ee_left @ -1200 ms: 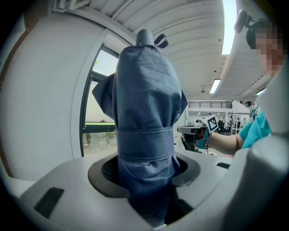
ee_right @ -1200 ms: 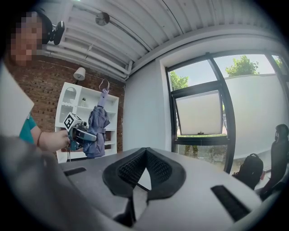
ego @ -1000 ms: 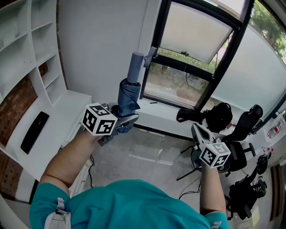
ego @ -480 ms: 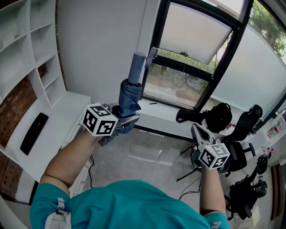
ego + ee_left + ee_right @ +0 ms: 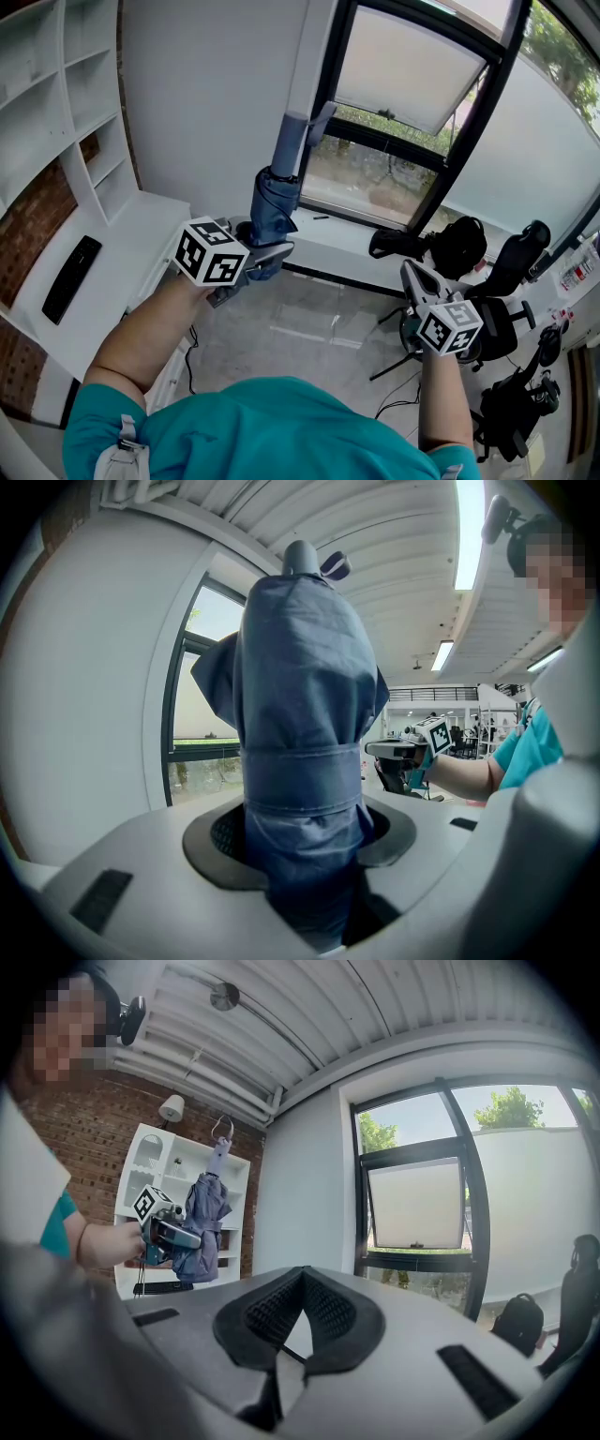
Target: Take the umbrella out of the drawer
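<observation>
Head view: left gripper (image 5: 270, 251) is pinching the umbrella (image 5: 273, 202), unmoved, beside the window (image 5: 412, 89); right gripper (image 5: 413, 272) is idling, pressed together. Removal looks complete.

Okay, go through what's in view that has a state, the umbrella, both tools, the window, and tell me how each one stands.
Blue-grey fabric umbrella: folded, strap wrapped round it, held upright in the air.
Left tool: shut on the umbrella's lower part.
Right tool: shut, nothing in it, well apart from the umbrella.
Frosted window pane: tilted open.
</observation>
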The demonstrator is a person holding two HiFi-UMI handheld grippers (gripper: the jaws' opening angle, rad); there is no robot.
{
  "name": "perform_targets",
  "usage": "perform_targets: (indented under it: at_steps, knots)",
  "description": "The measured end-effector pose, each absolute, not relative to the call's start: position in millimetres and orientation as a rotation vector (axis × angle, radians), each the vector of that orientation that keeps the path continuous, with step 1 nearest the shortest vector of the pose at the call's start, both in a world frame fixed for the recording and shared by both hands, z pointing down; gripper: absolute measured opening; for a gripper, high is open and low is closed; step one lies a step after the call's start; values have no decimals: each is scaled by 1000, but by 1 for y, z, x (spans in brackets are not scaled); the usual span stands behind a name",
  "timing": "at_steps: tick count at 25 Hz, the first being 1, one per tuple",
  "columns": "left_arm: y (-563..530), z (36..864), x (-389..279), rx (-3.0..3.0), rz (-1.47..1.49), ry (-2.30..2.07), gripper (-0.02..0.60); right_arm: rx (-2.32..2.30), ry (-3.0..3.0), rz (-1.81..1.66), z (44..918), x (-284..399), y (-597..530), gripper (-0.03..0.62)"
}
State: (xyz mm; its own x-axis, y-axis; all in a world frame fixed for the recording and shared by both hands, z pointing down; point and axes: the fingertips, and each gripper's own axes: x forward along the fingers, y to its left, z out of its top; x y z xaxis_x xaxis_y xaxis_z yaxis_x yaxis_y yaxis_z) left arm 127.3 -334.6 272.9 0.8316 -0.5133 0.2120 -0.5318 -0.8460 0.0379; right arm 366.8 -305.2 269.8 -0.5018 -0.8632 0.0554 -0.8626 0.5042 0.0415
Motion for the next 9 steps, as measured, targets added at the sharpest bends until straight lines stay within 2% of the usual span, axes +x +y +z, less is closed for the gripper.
perform_targets:
  at_steps: [9]
  knots:
    - [-335, 274, 129, 2914, 309, -824, 235, 1520, -2669, -3, 270, 363, -308, 20]
